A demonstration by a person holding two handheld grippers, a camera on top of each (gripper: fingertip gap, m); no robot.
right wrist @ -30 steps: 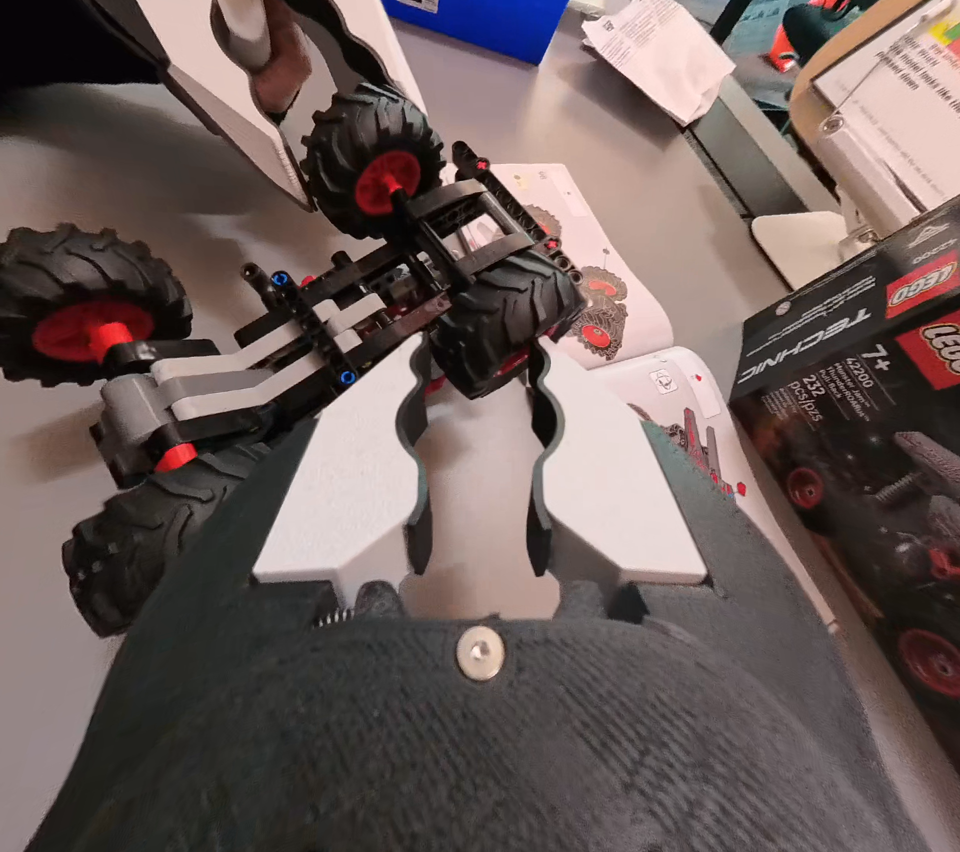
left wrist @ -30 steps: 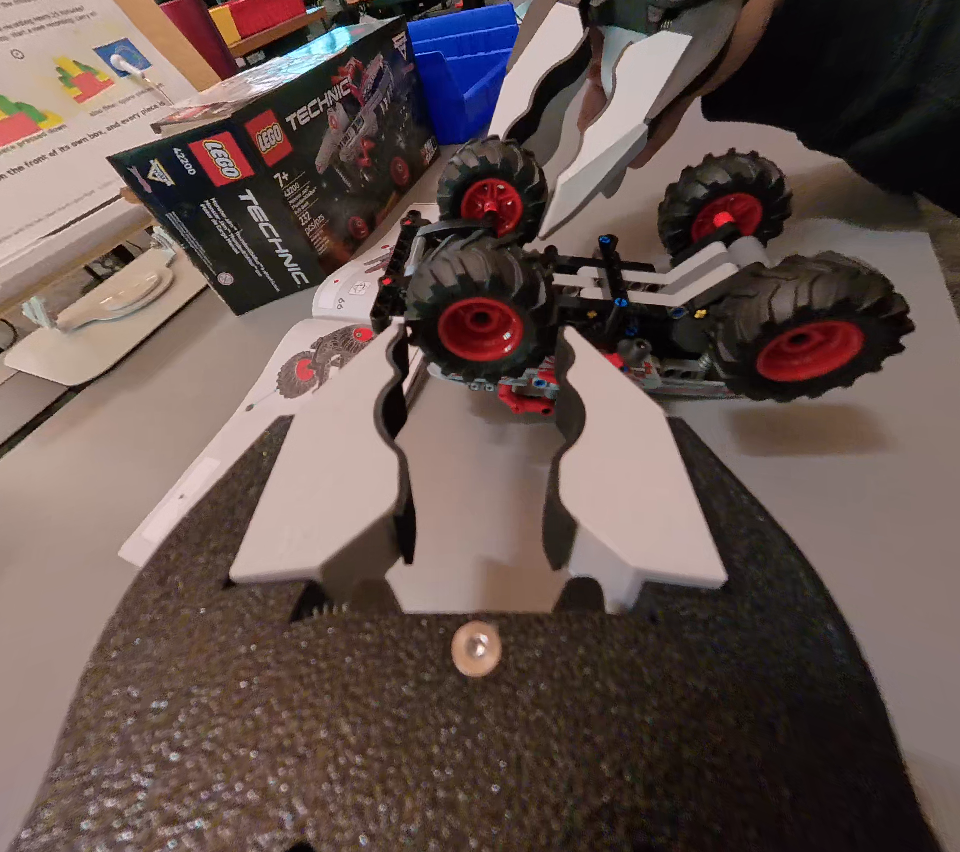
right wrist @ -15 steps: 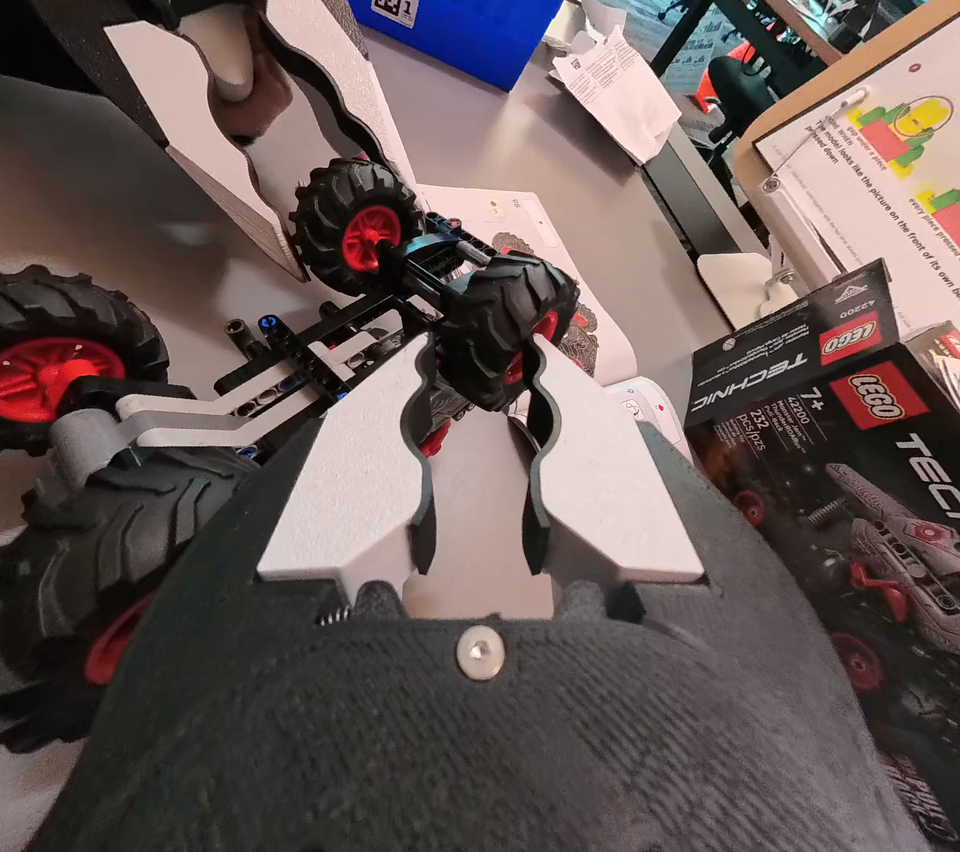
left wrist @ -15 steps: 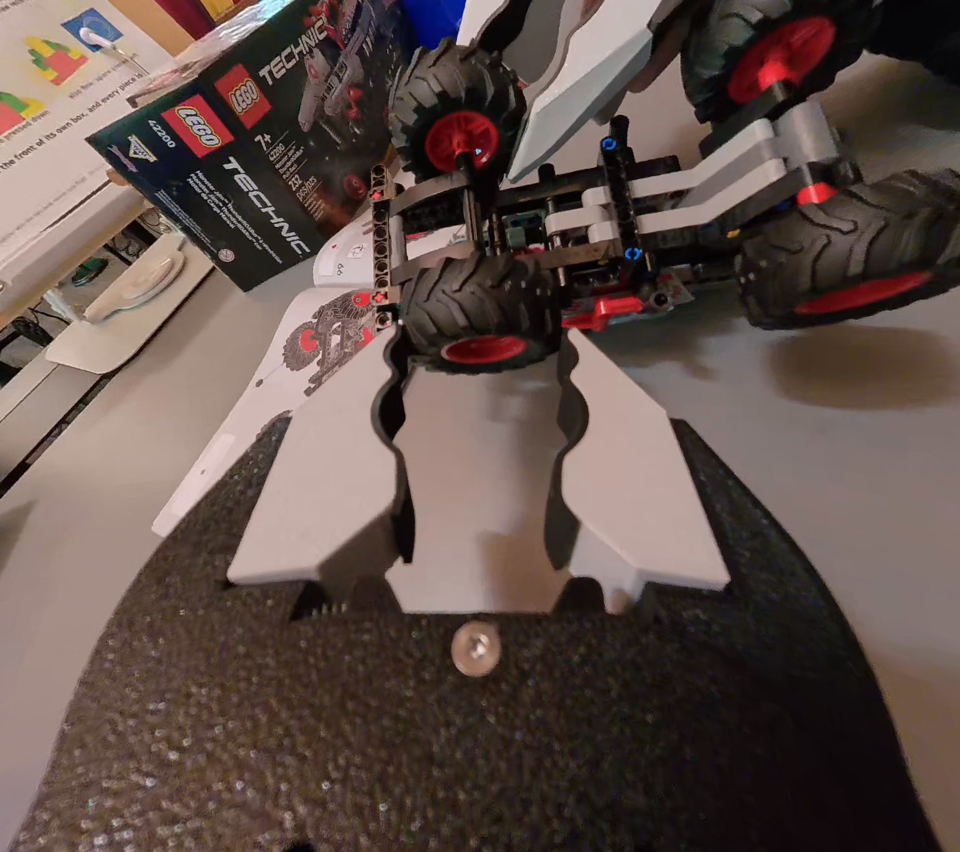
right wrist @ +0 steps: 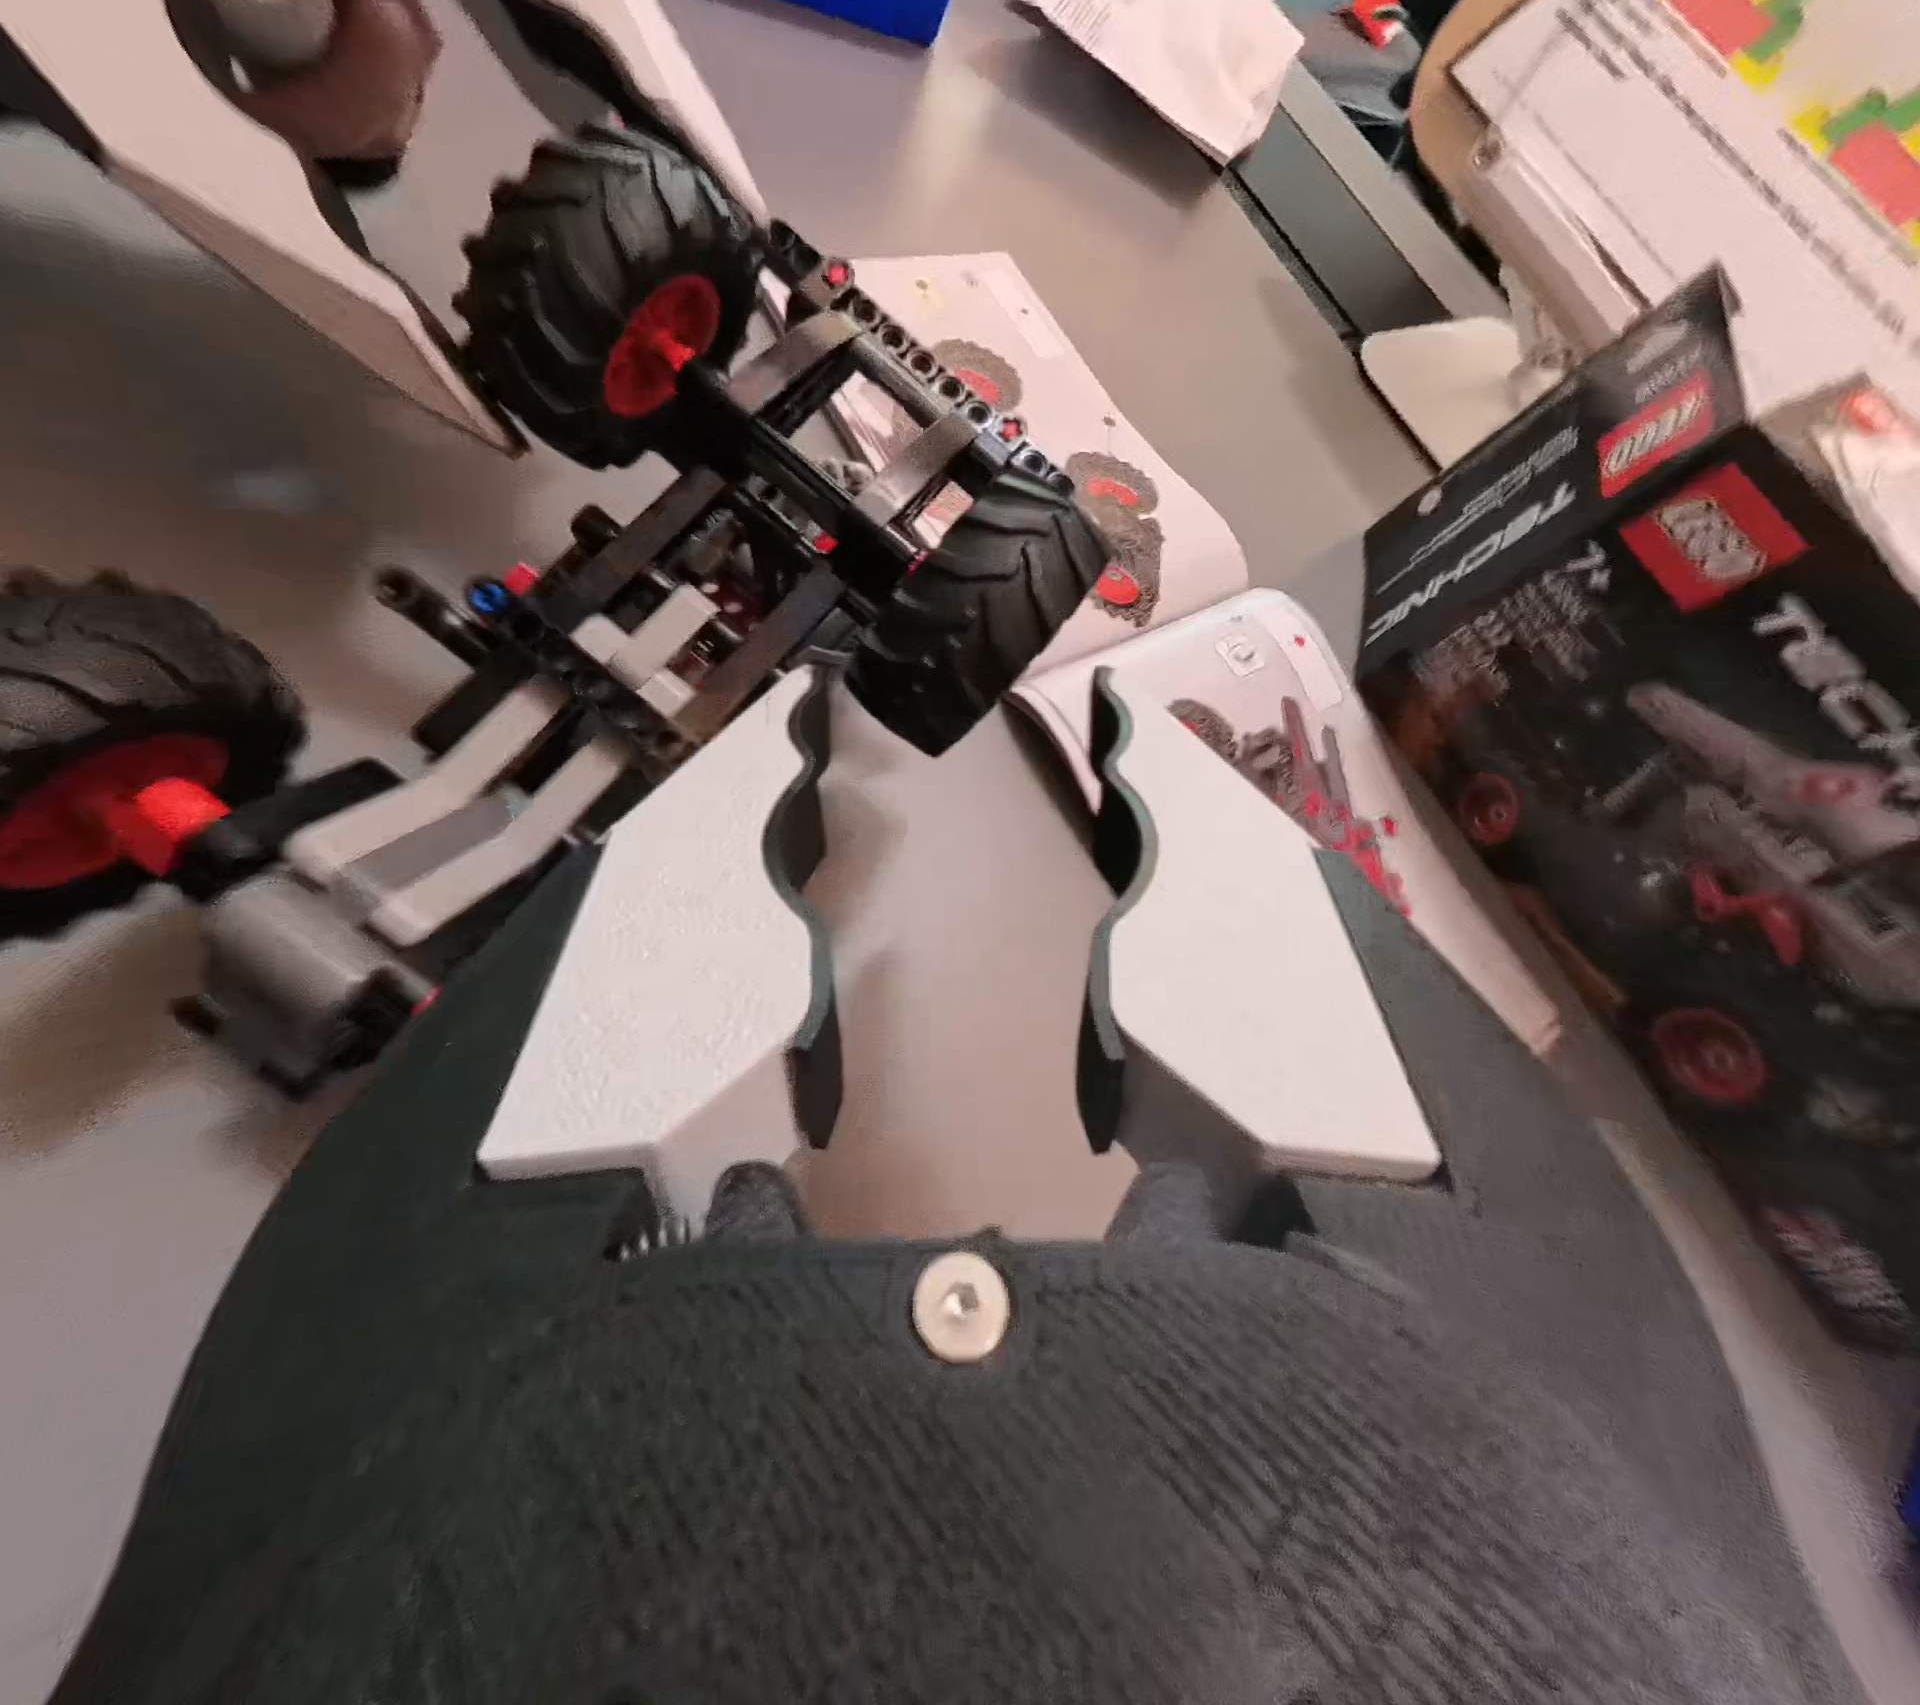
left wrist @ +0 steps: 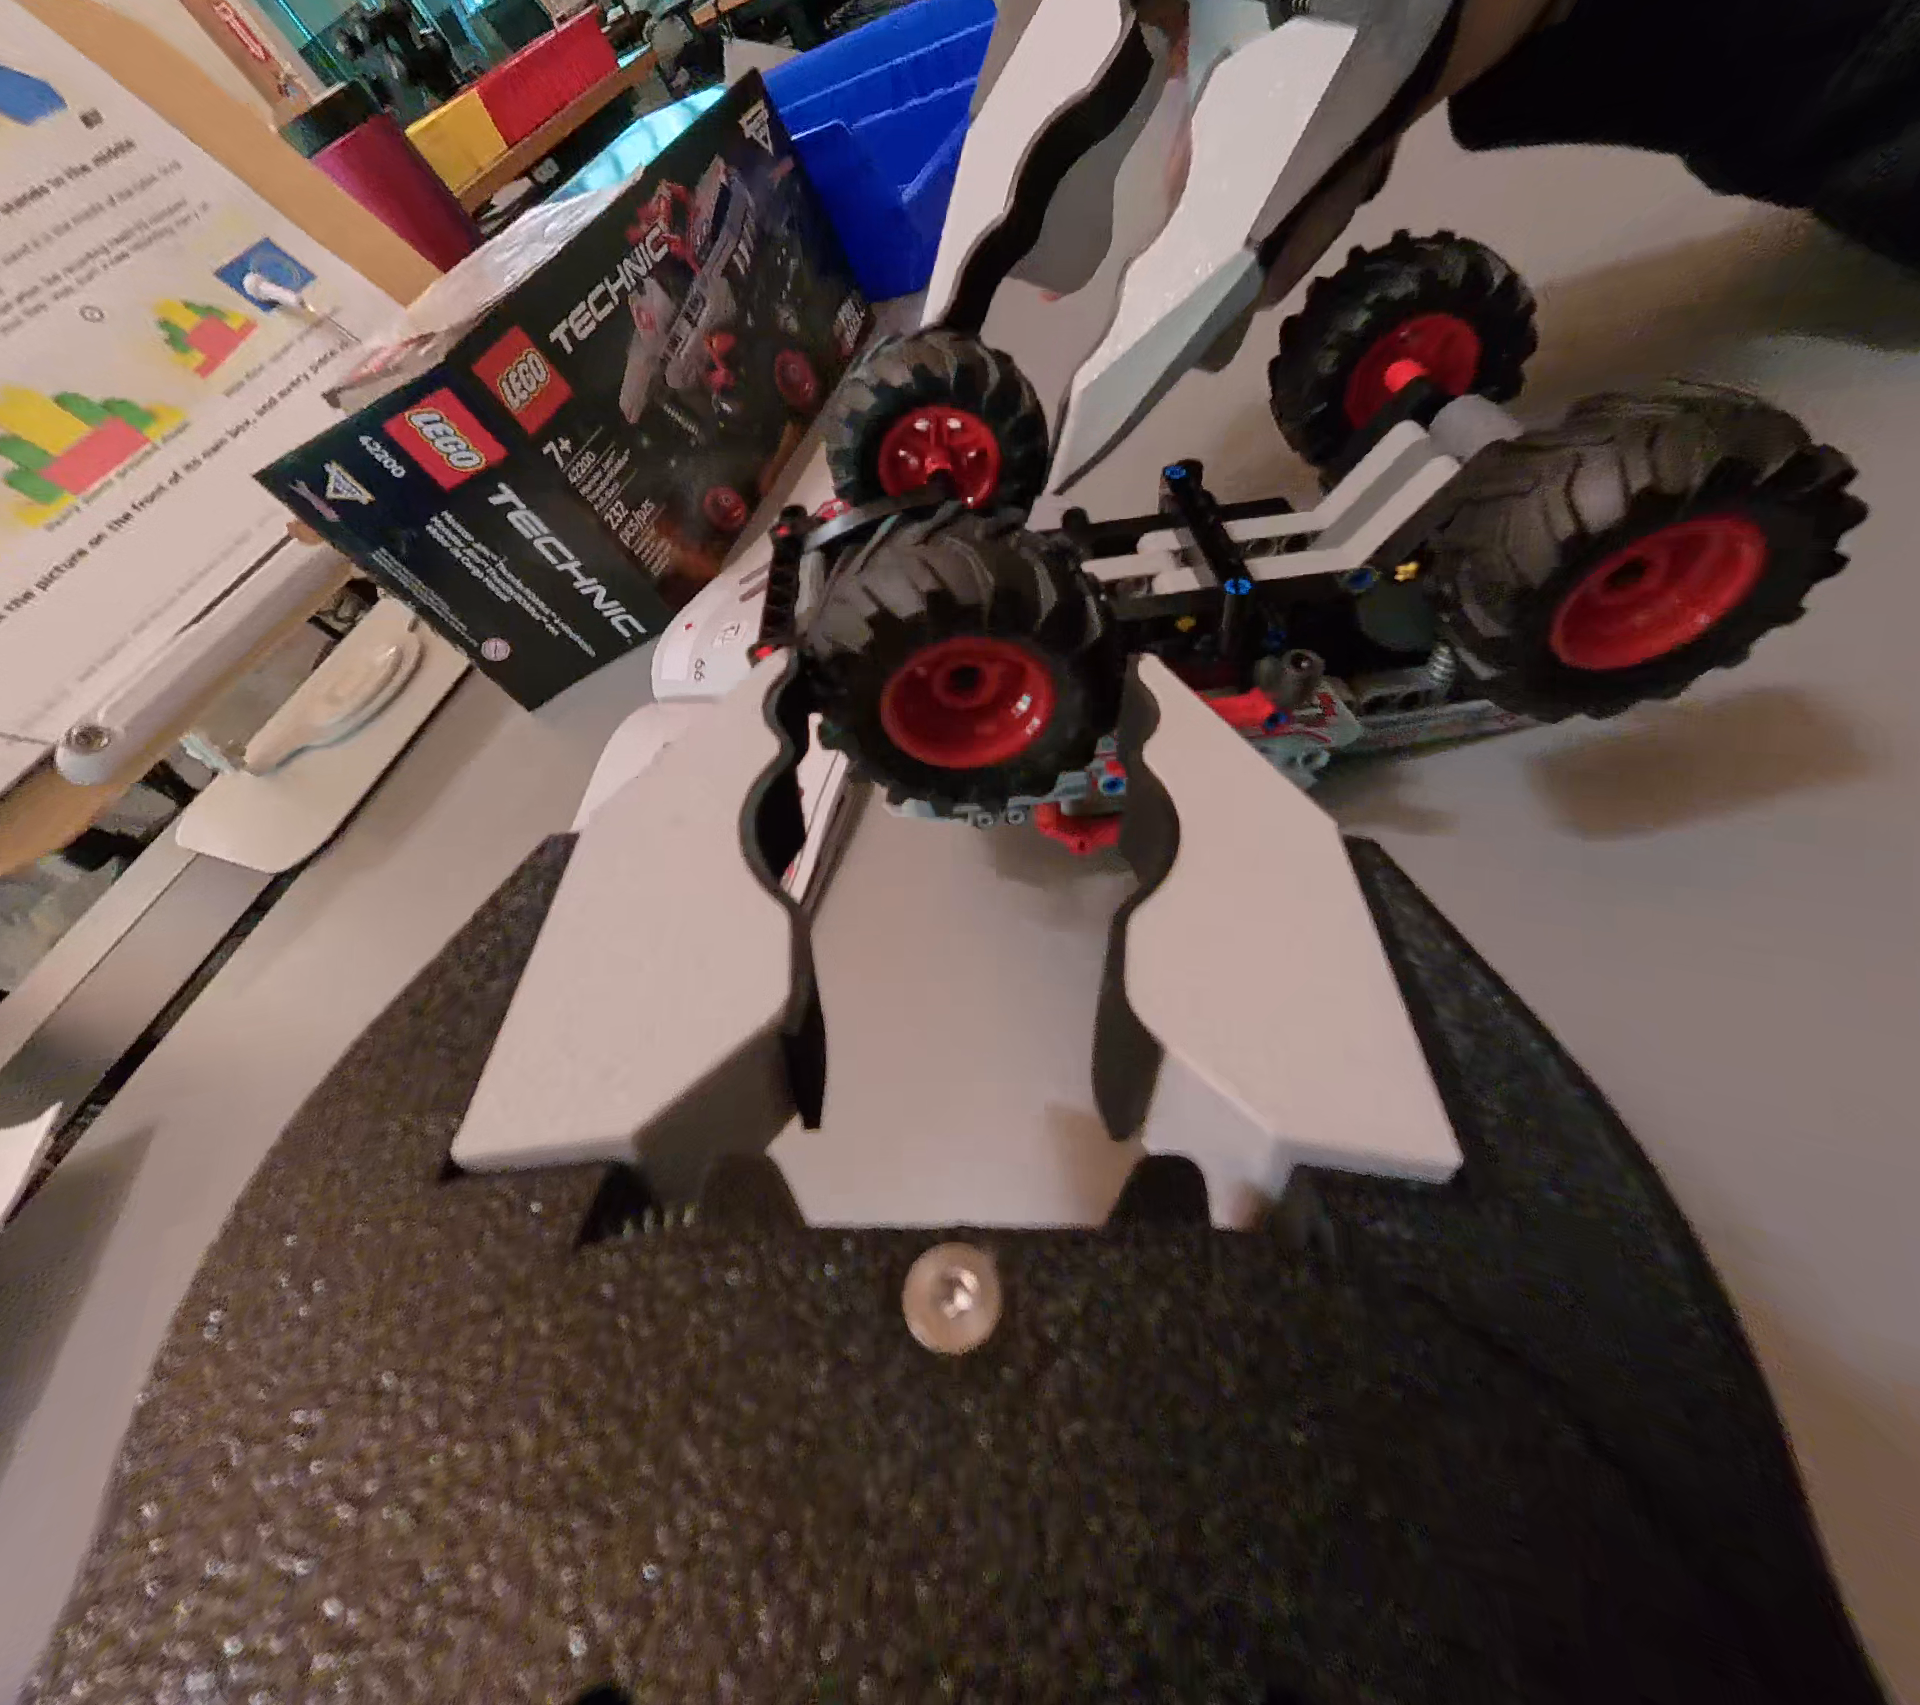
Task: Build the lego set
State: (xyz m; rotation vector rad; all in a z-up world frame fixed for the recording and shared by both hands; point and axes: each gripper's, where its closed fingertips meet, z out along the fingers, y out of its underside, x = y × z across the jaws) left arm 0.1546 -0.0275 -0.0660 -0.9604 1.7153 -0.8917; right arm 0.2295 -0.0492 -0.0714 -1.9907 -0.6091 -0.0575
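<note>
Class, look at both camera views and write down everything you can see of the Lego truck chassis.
The truck chassis is a bare plastic frame of black and light grey beams with small blue and red pins and no bodywork. It carries four knobbly black tyres on red hubs. It sits tilted above the grey table, apparently lifted, with a shadow beneath. The left gripper clamps one end wheel. The right gripper is open at the opposite wheel on that axle.
</note>
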